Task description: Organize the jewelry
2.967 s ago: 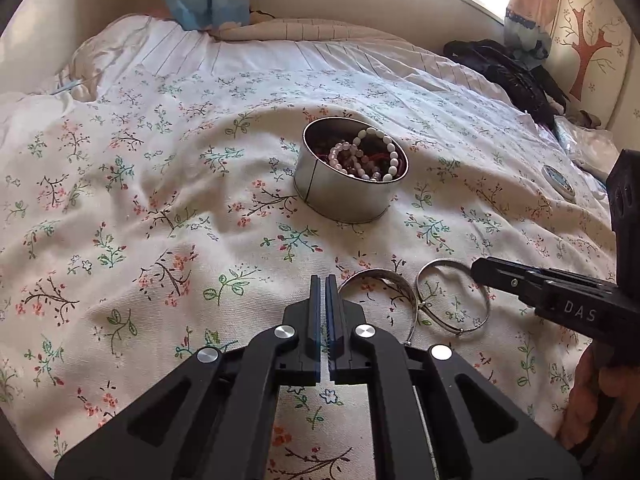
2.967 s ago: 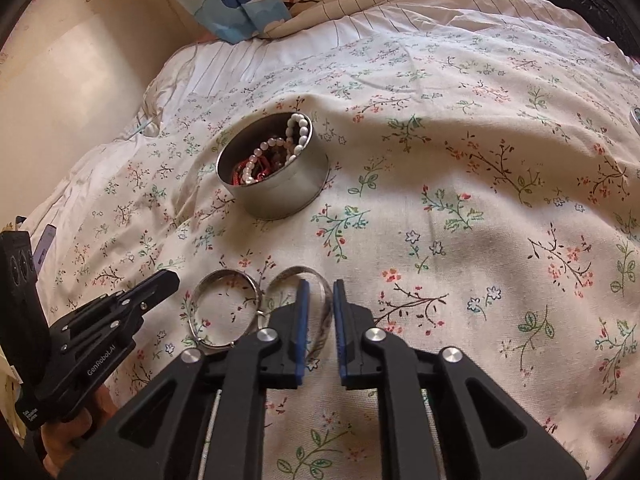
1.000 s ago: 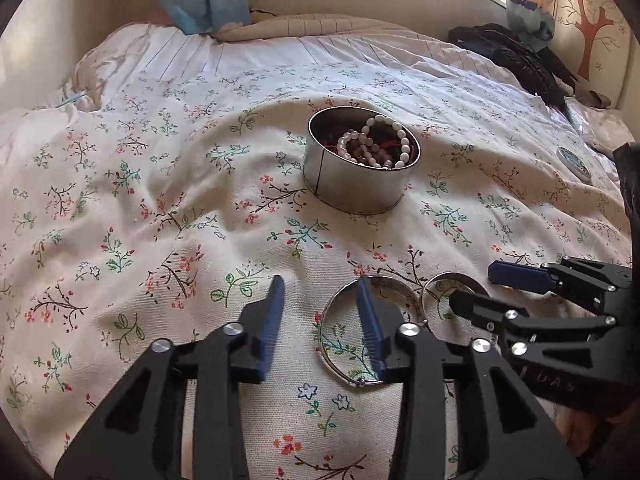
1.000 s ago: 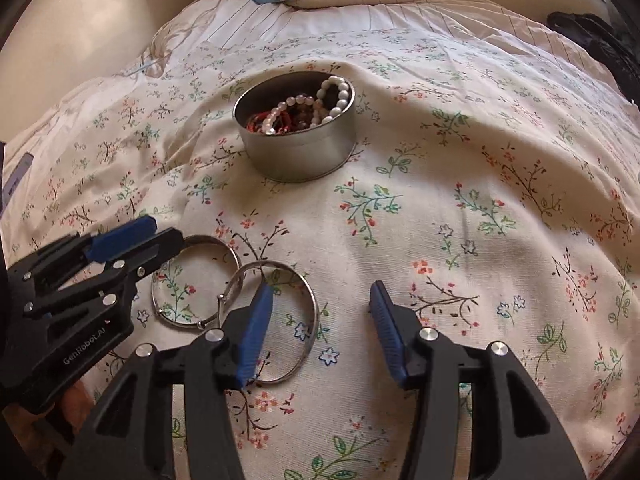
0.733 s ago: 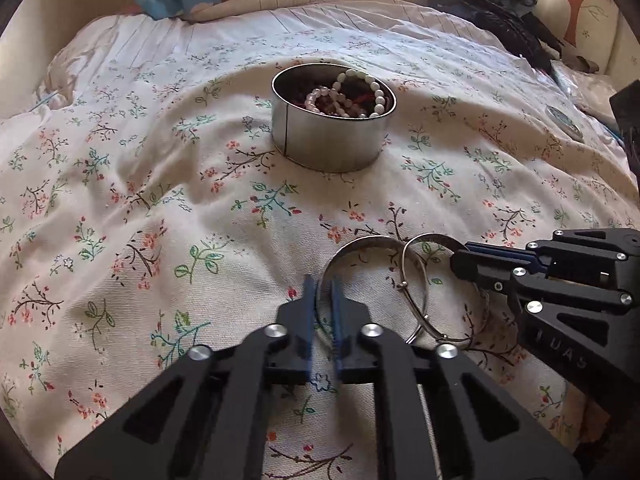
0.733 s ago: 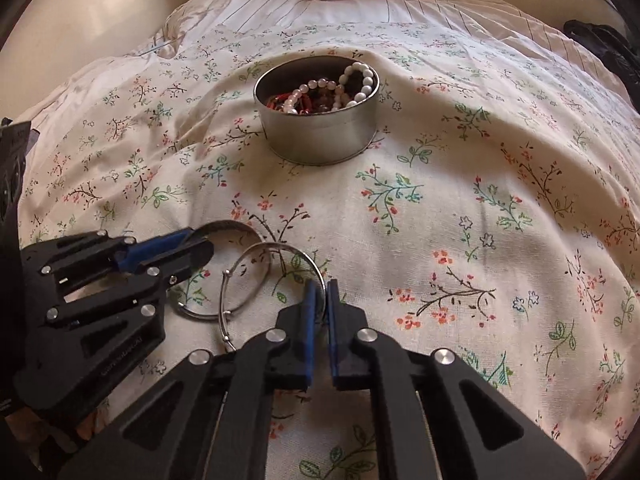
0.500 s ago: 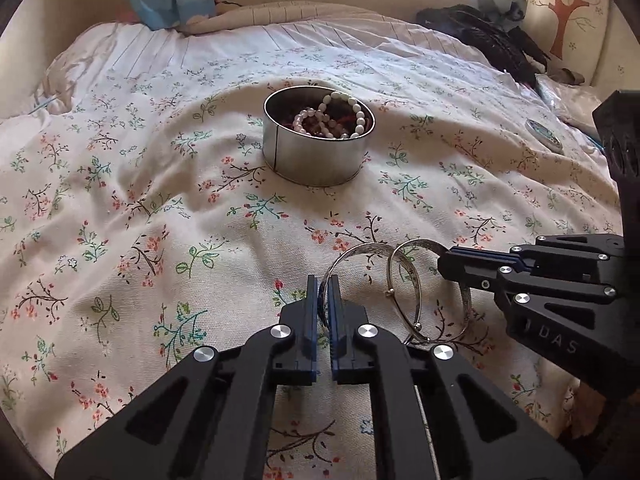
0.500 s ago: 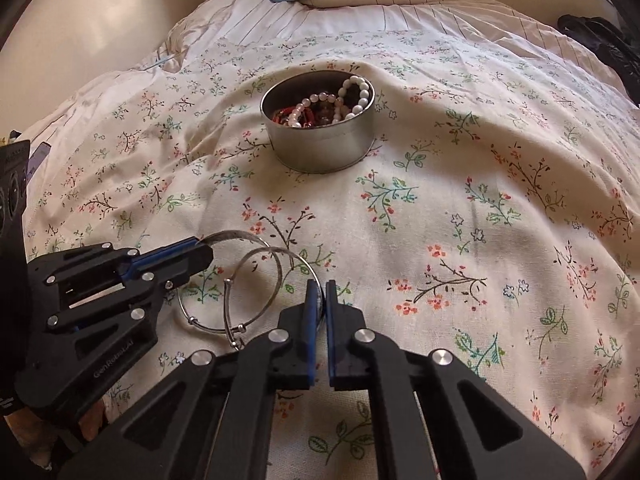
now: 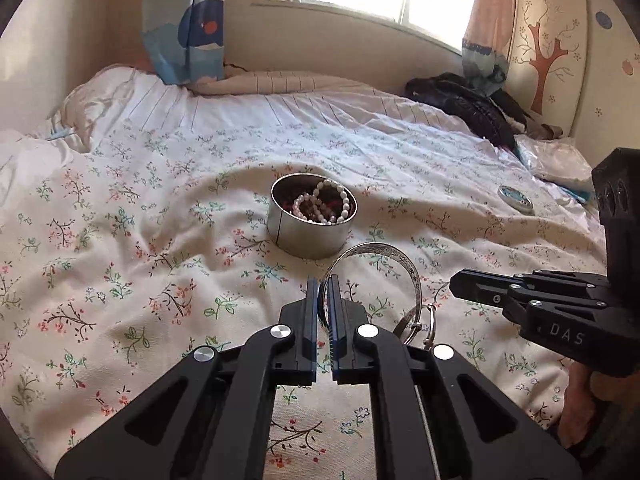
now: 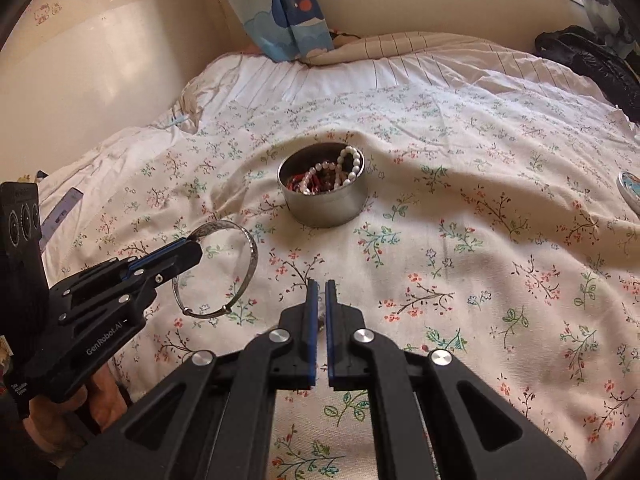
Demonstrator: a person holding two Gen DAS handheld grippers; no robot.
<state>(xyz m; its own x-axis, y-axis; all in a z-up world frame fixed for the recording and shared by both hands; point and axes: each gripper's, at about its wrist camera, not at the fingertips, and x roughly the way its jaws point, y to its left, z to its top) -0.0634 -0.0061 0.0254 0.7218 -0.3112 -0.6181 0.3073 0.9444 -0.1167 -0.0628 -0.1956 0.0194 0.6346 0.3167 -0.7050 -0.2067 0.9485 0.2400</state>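
The left gripper (image 9: pixel 324 292) is pinching a silver bangle (image 9: pixel 372 246) by its rim, holding it in the air short of the tin (image 9: pixel 308 236). The right gripper's (image 10: pixel 319 292) fingers are pressing together. Only a glint is showing between them, so I cannot tell what they are holding. With so thin a hold, the bangle could be swinging loose and dropping onto the bed (image 9: pixel 120 240). Knocking the tin's rim could tip it on the soft quilt.
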